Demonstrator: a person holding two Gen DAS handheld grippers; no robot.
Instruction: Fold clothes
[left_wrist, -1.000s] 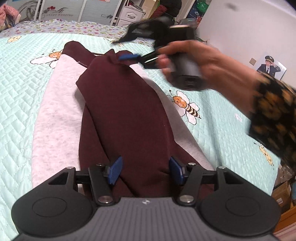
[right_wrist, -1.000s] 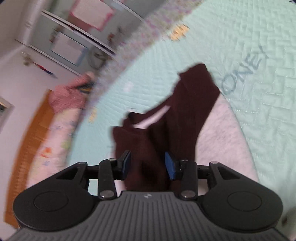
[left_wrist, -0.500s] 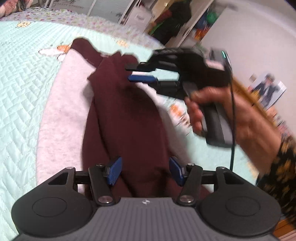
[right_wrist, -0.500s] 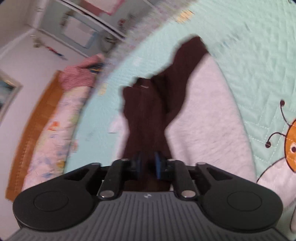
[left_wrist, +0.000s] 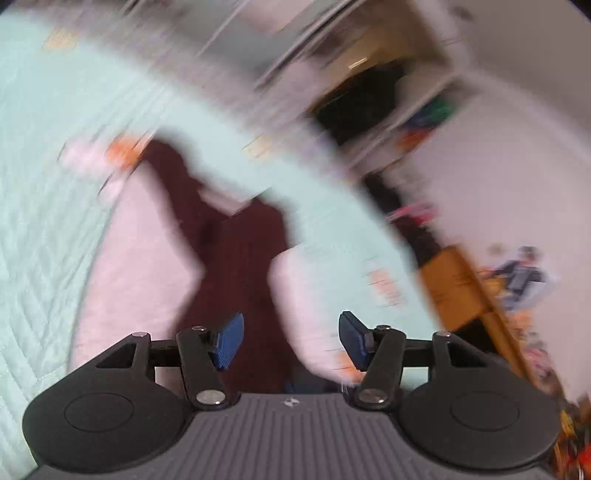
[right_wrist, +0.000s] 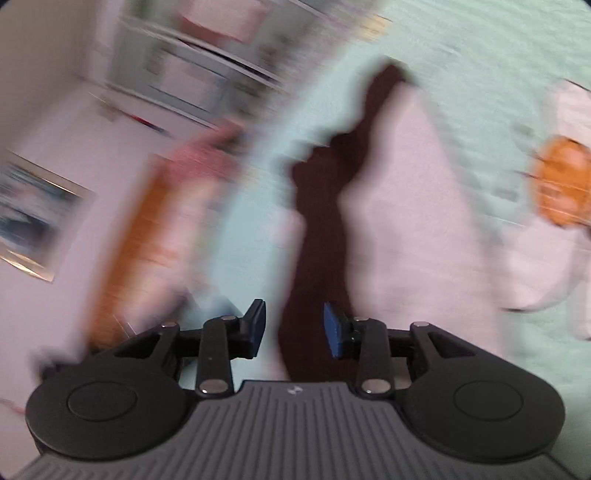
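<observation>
Both views are heavily motion-blurred; detail is limited.

Left wrist view: your left claw (left_wrist: 291, 341) has its blue pads set wide apart, holding nothing. The maroon garment (left_wrist: 236, 258) lies on the bed (left_wrist: 44, 206) straight ahead of the claw, over a pale grey-pink cloth (left_wrist: 140, 266). The near end of the garment runs down between the two fingers and under the claw body. A lobe of the pale cloth sits just inside the right-hand pad (left_wrist: 352, 338). You cannot tell from this view whether either pad touches fabric.

Right wrist view: your right claw (right_wrist: 294, 328) is also parted, though by a narrower gap. The maroon garment (right_wrist: 325, 206) stretches away from it as a long dark strip, its near end passing between the pads (right_wrist: 332, 330). The pads do not look closed on it; the blur hides whether there is contact. The pale cloth (right_wrist: 406, 229) flanks the strip on its right. An orange print (right_wrist: 561, 184) shows on the mint quilt (right_wrist: 480, 66) far right.

Background: wall, cupboards and a wooden bed frame (left_wrist: 454, 291), all smeared.
</observation>
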